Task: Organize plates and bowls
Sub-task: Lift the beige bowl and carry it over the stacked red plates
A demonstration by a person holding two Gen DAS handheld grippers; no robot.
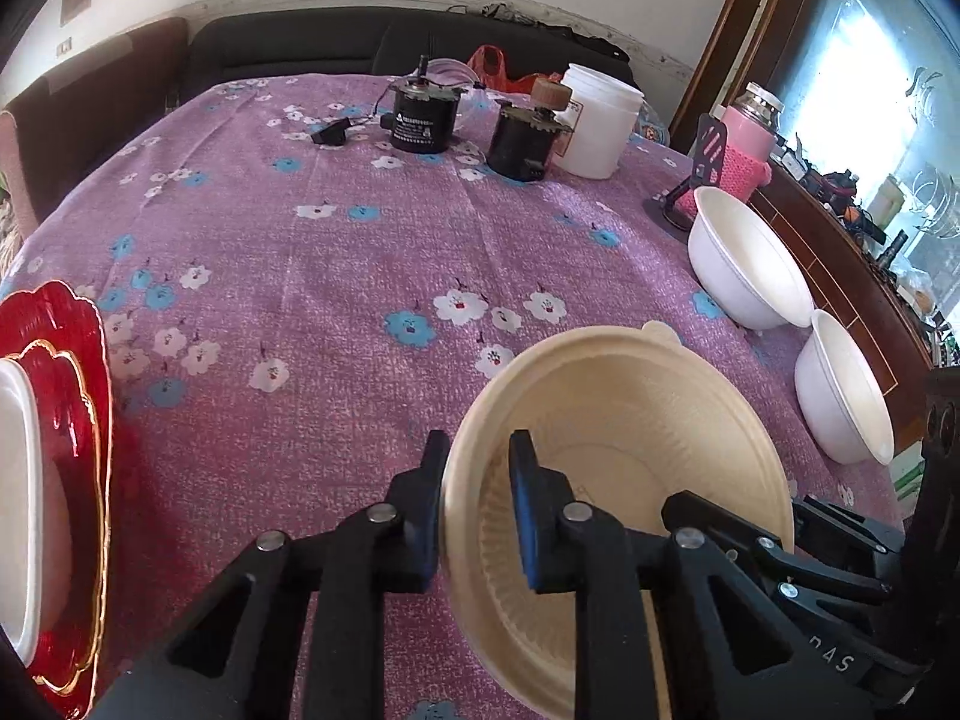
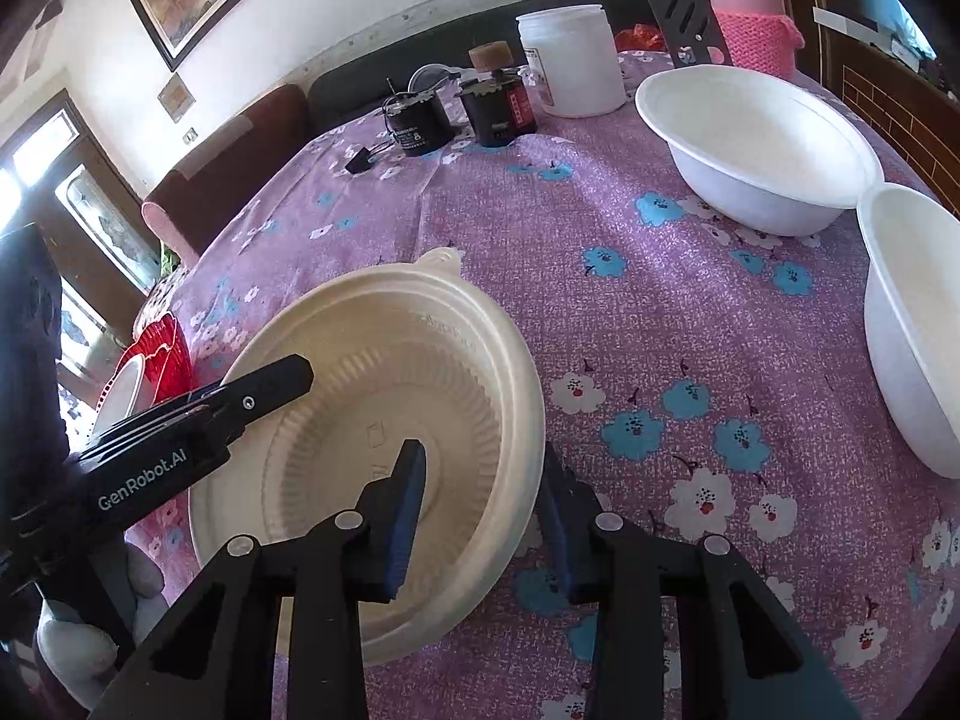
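Observation:
A cream ribbed bowl (image 1: 624,438) is held over the purple flowered tablecloth. My left gripper (image 1: 477,462) is shut on its left rim, one finger inside and one outside. My right gripper (image 2: 480,480) straddles the bowl's (image 2: 384,372) right rim, one finger inside and one outside, the jaws closed on the wall. Two white bowls (image 1: 747,258) (image 1: 843,387) stand on the table's right side, also in the right wrist view (image 2: 756,144) (image 2: 918,324). Stacked red scalloped plates (image 1: 72,420) with a white dish (image 1: 15,510) on top sit at the left edge.
Two black motors (image 1: 420,117) (image 1: 522,141), a white tub (image 1: 597,120), a pink-sleeved bottle (image 1: 747,147) and a black stand (image 1: 702,168) stand at the far side. A wooden cabinet (image 1: 852,294) lies beyond the right edge.

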